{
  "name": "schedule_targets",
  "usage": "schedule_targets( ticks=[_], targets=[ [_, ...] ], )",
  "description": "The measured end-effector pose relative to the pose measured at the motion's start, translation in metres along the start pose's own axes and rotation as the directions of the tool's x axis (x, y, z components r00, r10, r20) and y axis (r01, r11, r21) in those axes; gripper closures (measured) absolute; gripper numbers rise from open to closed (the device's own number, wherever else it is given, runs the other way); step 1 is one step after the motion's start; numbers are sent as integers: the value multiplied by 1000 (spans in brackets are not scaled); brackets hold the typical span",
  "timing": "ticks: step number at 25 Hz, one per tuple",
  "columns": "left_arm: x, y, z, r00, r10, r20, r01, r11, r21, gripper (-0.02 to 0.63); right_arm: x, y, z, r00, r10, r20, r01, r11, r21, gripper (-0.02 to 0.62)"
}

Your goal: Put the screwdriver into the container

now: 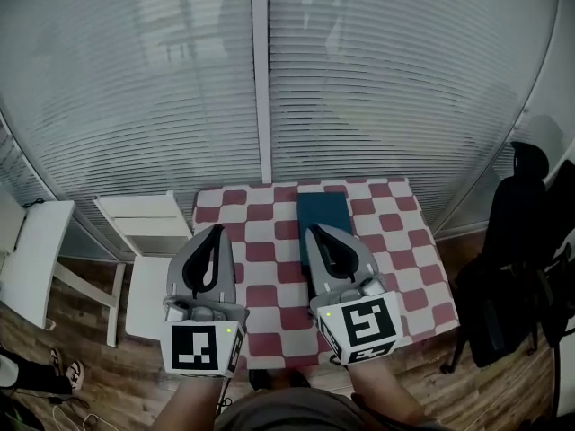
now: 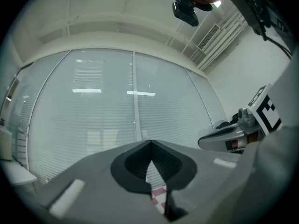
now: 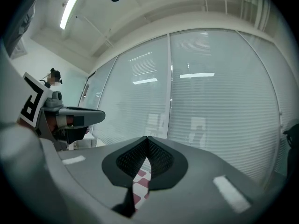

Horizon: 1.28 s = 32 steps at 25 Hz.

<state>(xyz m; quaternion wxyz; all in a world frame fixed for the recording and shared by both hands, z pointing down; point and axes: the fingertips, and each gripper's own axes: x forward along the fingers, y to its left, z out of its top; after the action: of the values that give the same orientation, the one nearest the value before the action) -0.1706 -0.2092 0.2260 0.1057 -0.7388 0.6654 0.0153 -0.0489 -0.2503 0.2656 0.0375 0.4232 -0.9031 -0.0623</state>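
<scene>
A dark teal container (image 1: 323,215) lies on the far middle of the red-and-white checked table (image 1: 409,268). No screwdriver shows in any view. My left gripper (image 1: 216,230) is held above the table's left edge, its jaws shut with nothing between them. My right gripper (image 1: 314,231) hovers over the container's near end and hides part of it, also shut and holding nothing. Both grippers tilt upward: the left gripper view (image 2: 150,143) and the right gripper view (image 3: 147,138) mostly show blinds and ceiling, with a sliver of checked cloth below the closed tips.
A white chair (image 1: 148,241) stands against the table's left side, with a white tabletop (image 1: 27,259) further left. A black office chair (image 1: 517,268) stands to the right. Blind-covered windows (image 1: 269,79) run behind the table. Someone's shoes (image 1: 63,366) show at lower left.
</scene>
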Motion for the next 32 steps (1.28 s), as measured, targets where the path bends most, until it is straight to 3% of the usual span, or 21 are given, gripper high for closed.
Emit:
schedule_targets(
  ticks=[32],
  targets=[
    [-18,9,-4,1000,16,-15,-16,1000,7,606,-1,25,-2,999,32,-8,-32,999,-18,572]
  ],
)
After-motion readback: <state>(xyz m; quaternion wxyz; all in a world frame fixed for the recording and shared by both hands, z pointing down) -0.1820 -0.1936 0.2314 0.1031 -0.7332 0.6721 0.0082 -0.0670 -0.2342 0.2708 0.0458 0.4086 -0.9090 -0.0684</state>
